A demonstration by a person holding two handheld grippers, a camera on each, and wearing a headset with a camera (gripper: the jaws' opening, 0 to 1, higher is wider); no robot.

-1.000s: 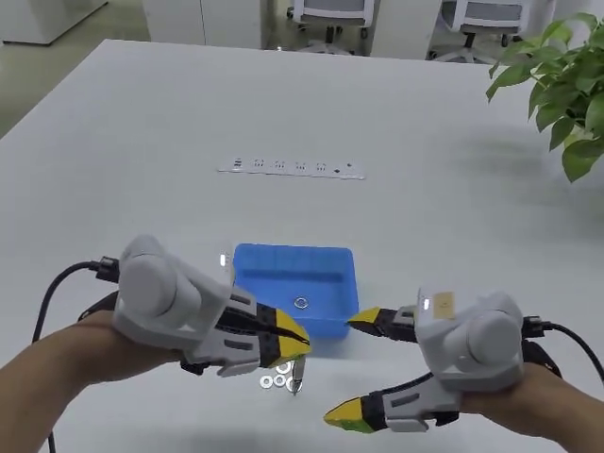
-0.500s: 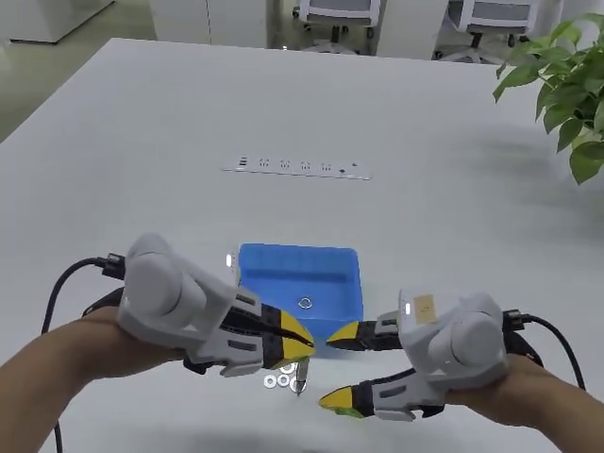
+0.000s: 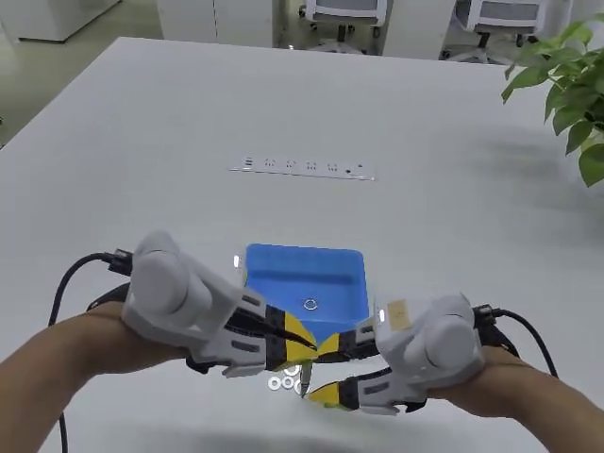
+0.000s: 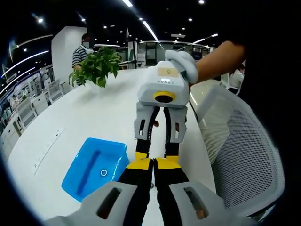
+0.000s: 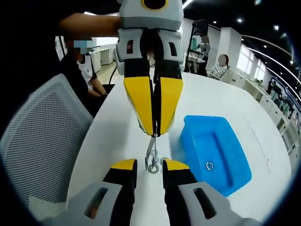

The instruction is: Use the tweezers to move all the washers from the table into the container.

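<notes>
Shiny metal washers [image 3: 283, 382] and tweezers [image 5: 151, 149] — glossy plastic container [image 3: 304, 256].

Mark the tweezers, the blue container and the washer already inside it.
tweezers [image 5: 151, 150]: right gripper view, on the thin metal shaft.
blue container [image 3: 283, 274]: head view, on its bare floor.
washer [image 3: 310, 304]: head view, on its metal ring.

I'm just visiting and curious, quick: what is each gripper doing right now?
Left gripper: shut on the tweezers.
Right gripper: open, one jaw either side of the tweezers' tips, holding nothing.
</notes>
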